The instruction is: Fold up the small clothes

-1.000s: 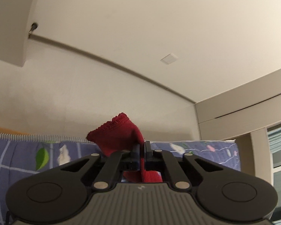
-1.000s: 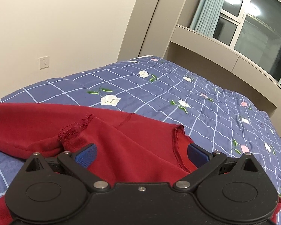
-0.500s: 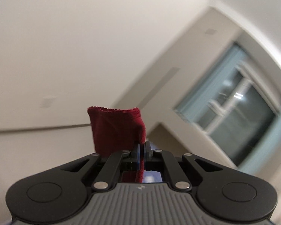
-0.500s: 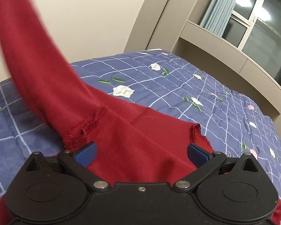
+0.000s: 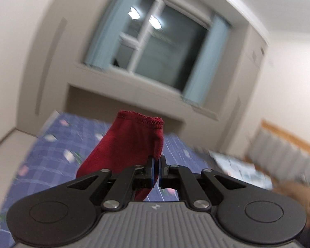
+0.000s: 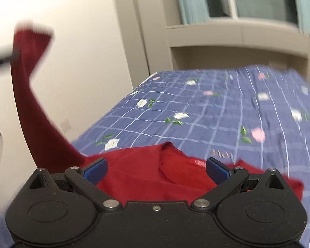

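A dark red garment (image 6: 155, 177) lies on the blue checked bedspread (image 6: 227, 111), with its neckline showing between my right fingers. My right gripper (image 6: 156, 168) is open and empty, low over the garment's body. My left gripper (image 5: 156, 170) is shut on the garment's sleeve cuff (image 5: 132, 142), which sticks up in front of its fingers. In the right wrist view that sleeve (image 6: 29, 86) rises in a long arc at the left, held high above the bed, blurred by motion.
A window with pale blue curtains (image 5: 161, 47) and a beige ledge (image 6: 237, 35) stand beyond the bed. A cream wall (image 6: 82, 62) runs along the bed's left side. A wooden headboard (image 5: 291, 140) and a blurred hand (image 5: 301, 190) show at the right of the left wrist view.
My left gripper has swung round with the sleeve, from facing the wall and ceiling to facing the window and bed. The sleeve has lifted higher. My right gripper stays open over the garment.
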### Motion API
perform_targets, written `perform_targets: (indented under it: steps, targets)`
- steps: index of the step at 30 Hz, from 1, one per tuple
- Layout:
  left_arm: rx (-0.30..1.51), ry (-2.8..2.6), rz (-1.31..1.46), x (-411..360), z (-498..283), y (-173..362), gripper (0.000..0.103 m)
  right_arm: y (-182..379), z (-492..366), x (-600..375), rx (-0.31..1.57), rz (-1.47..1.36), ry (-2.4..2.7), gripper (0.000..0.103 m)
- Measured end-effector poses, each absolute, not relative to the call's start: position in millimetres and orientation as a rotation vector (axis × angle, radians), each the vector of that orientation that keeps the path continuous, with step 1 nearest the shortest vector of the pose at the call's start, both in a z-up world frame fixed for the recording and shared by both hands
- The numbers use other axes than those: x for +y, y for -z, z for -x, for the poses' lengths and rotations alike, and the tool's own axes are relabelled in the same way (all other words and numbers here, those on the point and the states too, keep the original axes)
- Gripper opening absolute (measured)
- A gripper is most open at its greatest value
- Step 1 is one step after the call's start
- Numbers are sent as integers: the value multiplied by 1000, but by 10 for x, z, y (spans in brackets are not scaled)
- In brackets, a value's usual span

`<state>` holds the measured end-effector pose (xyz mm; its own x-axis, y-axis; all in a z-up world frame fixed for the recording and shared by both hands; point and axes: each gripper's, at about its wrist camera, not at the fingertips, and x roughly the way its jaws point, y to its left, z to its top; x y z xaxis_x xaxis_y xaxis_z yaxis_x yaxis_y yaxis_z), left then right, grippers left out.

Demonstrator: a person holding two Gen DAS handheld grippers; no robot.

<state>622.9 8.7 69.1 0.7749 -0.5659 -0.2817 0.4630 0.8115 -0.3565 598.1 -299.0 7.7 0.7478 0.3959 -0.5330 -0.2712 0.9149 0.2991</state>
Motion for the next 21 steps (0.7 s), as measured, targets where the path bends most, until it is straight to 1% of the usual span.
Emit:
perform_targets:
  steps: [5,9,12,18,21]
  targets:
    - [541,648,171,-714,-6198,-232,2,30,-5902,-3549,696,-400,-364,97]
    - [620,666,67,-1002,-6051,214,2,205,-5853,-3776,752,-549,-405,95]
    - [645,674,-3,-1133,-5848,405,2,314,-5832,-3816,792,-639,-462,95]
    - [661,694,-135,-1409,-5600,504,2,399,-5894,-3807,834,-783,-552,95]
    - [648,709,-175,-1478,-5534,547,2,414,-5971,-3797,869,-805,-563,95]
